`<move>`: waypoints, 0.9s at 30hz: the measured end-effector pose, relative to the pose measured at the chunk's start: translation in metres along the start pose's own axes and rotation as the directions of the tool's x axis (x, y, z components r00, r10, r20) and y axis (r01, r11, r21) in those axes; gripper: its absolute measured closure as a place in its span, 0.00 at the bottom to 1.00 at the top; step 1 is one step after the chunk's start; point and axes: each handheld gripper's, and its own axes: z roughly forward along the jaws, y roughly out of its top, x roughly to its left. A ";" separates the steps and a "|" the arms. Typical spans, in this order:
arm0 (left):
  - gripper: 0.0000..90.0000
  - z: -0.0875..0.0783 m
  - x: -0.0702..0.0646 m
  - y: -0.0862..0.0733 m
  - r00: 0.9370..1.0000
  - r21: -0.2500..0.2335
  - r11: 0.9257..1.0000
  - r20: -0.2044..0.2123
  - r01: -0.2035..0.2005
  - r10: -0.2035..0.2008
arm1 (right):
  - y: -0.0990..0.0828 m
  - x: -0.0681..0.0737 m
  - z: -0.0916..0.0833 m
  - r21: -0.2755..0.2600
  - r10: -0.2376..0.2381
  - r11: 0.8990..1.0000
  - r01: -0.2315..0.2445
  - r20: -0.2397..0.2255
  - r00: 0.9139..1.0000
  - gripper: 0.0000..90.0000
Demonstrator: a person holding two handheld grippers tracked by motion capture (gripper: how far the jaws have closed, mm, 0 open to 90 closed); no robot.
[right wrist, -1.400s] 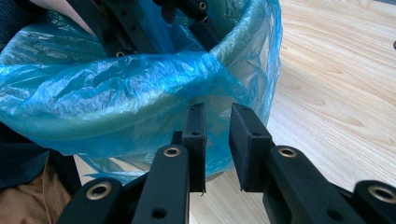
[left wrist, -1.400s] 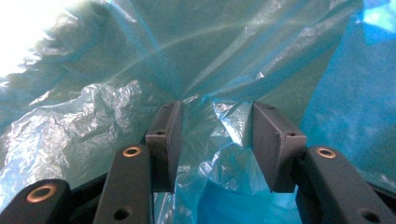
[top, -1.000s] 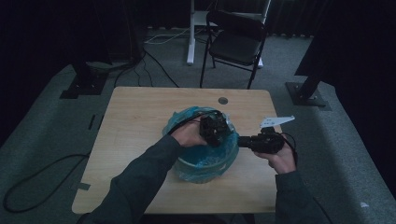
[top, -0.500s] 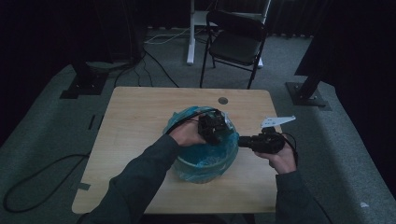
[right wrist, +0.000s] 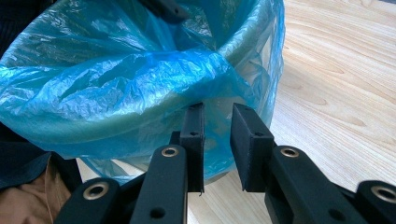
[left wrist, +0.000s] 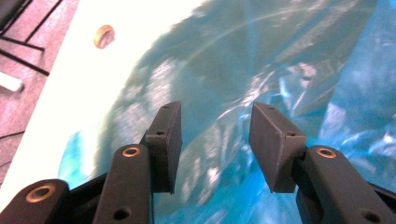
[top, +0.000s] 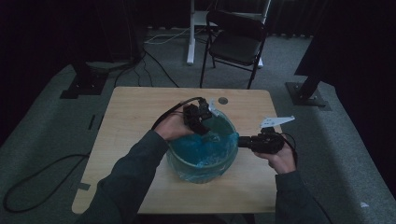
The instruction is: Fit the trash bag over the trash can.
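At the left, our left gripper (top: 201, 122) hangs over the round bin lined with a thin blue plastic bag (top: 201, 151) mid-worktop (top: 130, 116), jaws apart, empty. Rightward, our right gripper (top: 240, 141) pinches the bag at the rim; a hard tug could tear it.

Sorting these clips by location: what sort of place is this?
Probably a recording studio or lab corner: black curtains, stand bases on grey carpet, a folding chair, and one small wooden table.
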 end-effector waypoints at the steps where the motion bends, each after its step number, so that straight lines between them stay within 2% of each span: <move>1: 0.61 -0.002 0.002 -0.002 1.000 0.003 1.000 -0.005 0.004 -0.004 | 0.000 0.000 0.000 -0.001 -0.001 1.000 0.001 0.000 1.000 0.83; 9: 0.61 -0.002 0.006 -0.018 0.999 0.073 0.997 -0.043 0.008 -0.005 | 0.000 0.000 0.000 -0.003 0.000 1.000 0.000 0.001 1.000 0.83; 14: 0.61 0.000 0.008 -0.024 0.998 0.077 0.997 -0.058 0.026 -0.022 | 0.000 0.000 0.001 0.001 0.000 1.000 0.000 -0.001 1.000 0.83; 17: 0.61 -0.001 0.007 -0.025 0.998 0.081 0.996 -0.059 0.024 -0.019 | 0.000 0.000 0.001 0.000 0.001 1.000 -0.001 0.000 1.000 0.83; 21: 0.61 -0.009 0.004 -0.025 0.999 0.038 0.999 -0.048 0.023 -0.021 | 0.000 0.000 0.000 -0.004 -0.002 1.000 0.002 -0.001 1.000 0.82; 24: 0.60 -0.021 0.001 -0.029 0.999 -0.023 1.000 -0.046 0.021 -0.022 | 0.000 0.000 -0.002 -0.012 -0.005 1.000 0.005 -0.001 1.000 0.82; 27: 0.60 -0.035 0.001 -0.041 0.998 -0.105 0.993 -0.034 0.051 -0.055 | -0.001 0.000 -0.004 -0.018 -0.002 1.000 0.002 0.000 1.000 0.81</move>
